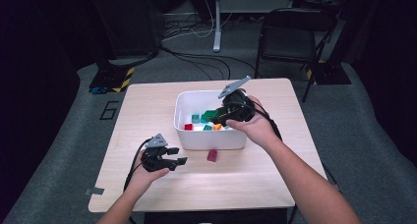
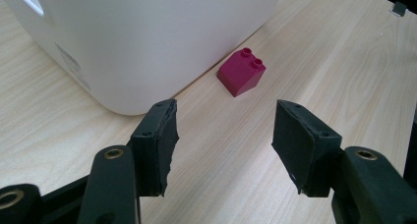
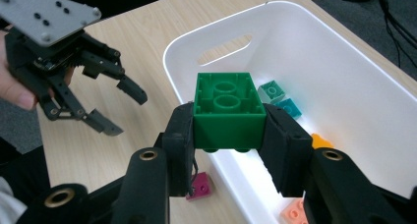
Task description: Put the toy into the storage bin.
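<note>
— What's the right tool (image 3: 227, 128) got?
— Its jaws are clamped on the sides of a green square plastic building brick (image 3: 226, 109), hollow underside facing up, held above the white plastic bin (image 3: 344, 62).
— And the left tool (image 2: 223, 135)?
— Jaws spread wide, holding nothing, low over the pale wooden surface (image 2: 295, 52). A small magenta sloped brick (image 2: 241, 72) sits ahead of it, just beside the bin's wall.
— Anything inside the bin?
— Teal, orange and pink bricks.
</note>
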The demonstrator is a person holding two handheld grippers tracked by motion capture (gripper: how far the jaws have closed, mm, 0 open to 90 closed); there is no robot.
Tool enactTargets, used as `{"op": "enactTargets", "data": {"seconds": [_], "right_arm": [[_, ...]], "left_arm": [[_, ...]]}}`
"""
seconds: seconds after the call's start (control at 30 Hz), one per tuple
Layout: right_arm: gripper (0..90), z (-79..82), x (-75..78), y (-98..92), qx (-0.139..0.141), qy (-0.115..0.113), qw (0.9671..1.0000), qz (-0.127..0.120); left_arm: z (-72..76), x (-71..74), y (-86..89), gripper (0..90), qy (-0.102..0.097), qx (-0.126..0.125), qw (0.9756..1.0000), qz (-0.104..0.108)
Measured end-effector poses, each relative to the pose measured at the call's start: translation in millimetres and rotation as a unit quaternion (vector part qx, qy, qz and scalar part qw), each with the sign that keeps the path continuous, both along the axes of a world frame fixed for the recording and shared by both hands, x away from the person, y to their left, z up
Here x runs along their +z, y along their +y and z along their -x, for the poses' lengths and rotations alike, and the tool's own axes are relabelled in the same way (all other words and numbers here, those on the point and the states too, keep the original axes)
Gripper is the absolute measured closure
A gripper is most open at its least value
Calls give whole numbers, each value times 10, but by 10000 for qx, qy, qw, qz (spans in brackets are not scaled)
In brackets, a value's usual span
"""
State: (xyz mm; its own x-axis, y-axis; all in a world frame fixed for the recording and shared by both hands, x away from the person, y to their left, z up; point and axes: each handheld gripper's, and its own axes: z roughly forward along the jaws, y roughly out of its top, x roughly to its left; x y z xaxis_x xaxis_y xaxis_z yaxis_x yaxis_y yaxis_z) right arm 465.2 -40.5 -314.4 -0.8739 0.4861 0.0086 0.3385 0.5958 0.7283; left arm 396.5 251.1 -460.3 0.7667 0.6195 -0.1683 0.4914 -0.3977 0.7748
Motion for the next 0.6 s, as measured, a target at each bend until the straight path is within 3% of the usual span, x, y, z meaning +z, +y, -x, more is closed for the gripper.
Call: {"op": "enactTargets", "data": {"seconds": [0.6], "right_arm": [[582, -416, -132, 271, -259, 54, 9996, -10]], "left_arm": [[-8, 0, 12, 424, -17, 1, 10000, 16]]}}
